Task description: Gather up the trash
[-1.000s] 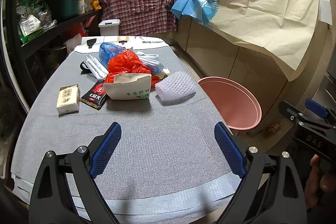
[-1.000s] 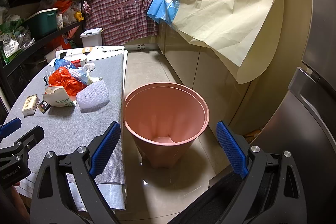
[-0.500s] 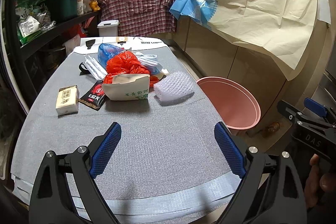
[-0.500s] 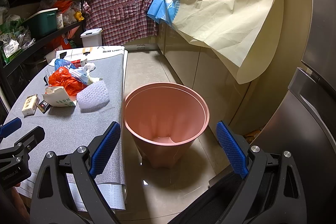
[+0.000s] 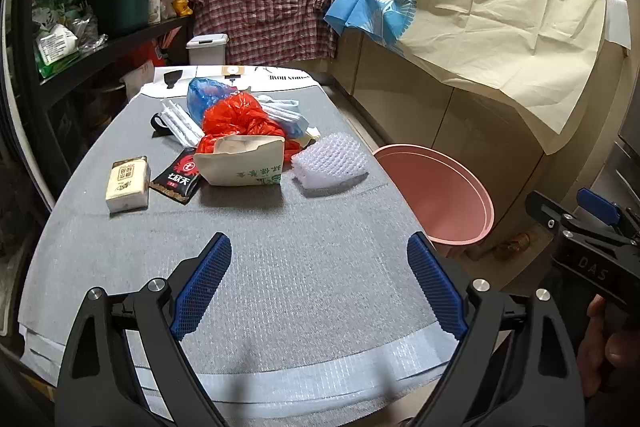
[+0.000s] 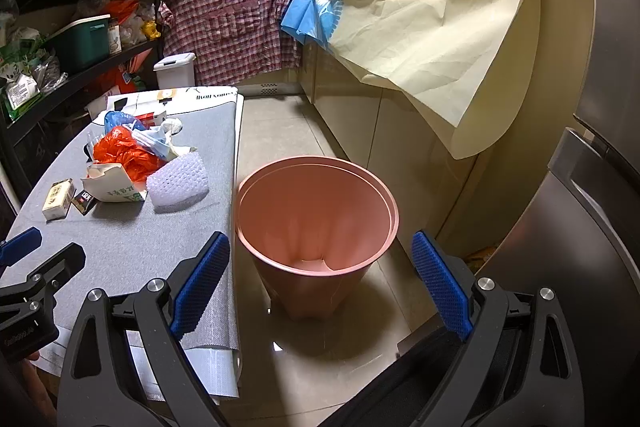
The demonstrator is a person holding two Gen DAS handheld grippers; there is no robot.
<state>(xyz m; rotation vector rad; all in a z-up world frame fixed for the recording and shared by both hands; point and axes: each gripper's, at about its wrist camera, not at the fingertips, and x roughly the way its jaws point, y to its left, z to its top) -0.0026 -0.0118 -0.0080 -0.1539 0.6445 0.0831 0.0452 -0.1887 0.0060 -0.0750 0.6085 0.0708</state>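
Observation:
Trash lies in a pile on the grey table (image 5: 280, 267): a torn paper carton (image 5: 244, 165), a red plastic bag (image 5: 240, 121), a blue plastic bag (image 5: 206, 95), a white bubble-wrap piece (image 5: 330, 163), a black snack packet (image 5: 176, 181) and a small beige box (image 5: 128, 183). A pink bin (image 6: 316, 223) stands on the floor right of the table, empty but for a scrap. My left gripper (image 5: 318, 287) is open and empty over the table's near end. My right gripper (image 6: 318, 287) is open and empty above the bin's near side.
Black shelves (image 5: 100, 39) full of goods stand along the left. Cabinets draped with cream cloth (image 5: 500, 27) run along the right. A small white lidded bin (image 5: 208, 47) stands beyond the table. A steel fridge (image 6: 592, 227) is at the far right.
The left gripper has drifted very slightly, so the trash pile sits a little lower in its view. The right gripper has held still.

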